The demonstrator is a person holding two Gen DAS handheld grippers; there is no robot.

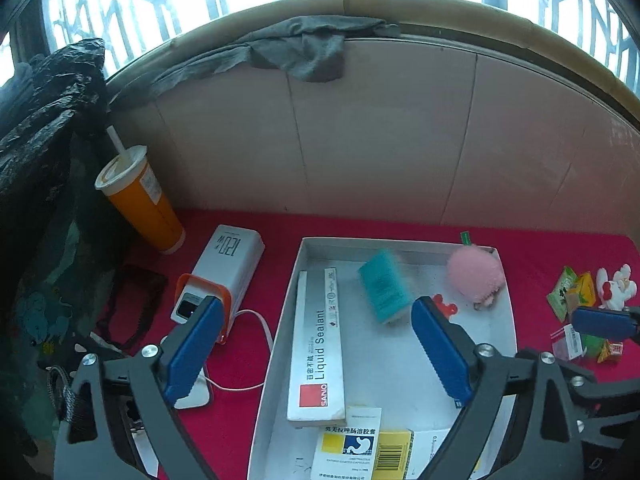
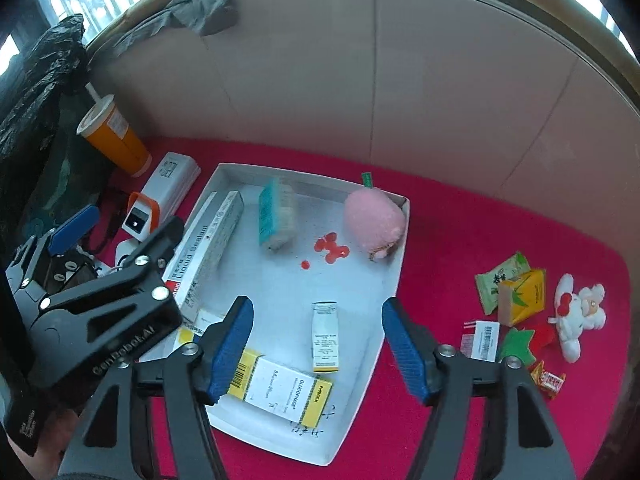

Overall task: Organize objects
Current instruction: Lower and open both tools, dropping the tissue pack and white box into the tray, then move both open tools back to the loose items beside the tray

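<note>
Both grippers hung over the white tray (image 2: pixel 384 300) on the red cloth, and both stood open with nothing between the blue pads. In the left wrist view the left gripper (image 1: pixel 316 344) framed the long sealant box (image 1: pixel 318 344), which lay flat in the tray with its long axis running from the lower middle of the frame up toward the top, roughly along the line of the fingers; the teal box (image 1: pixel 384 286) sat just beyond, blurred, near the tray's far wall. In the right wrist view the right gripper (image 2: pixel 316 344) had the small white-and-yellow box (image 2: pixel 325 336) lying between its fingers, long axis also pointing up the frame, with a larger yellow-and-white medicine box (image 2: pixel 280 390) just below it. The things not yet in the tray lay at the right edge of that view: a green packet (image 2: pixel 496 286), a yellow carton (image 2: pixel 524 296) and a white plush toy (image 2: pixel 580 312), well apart from the tray. They lay to the right of the right gripper's jaws, so that hand looked the nearer one for the next pick, needing a sideways shift toward the frame's right.
</note>
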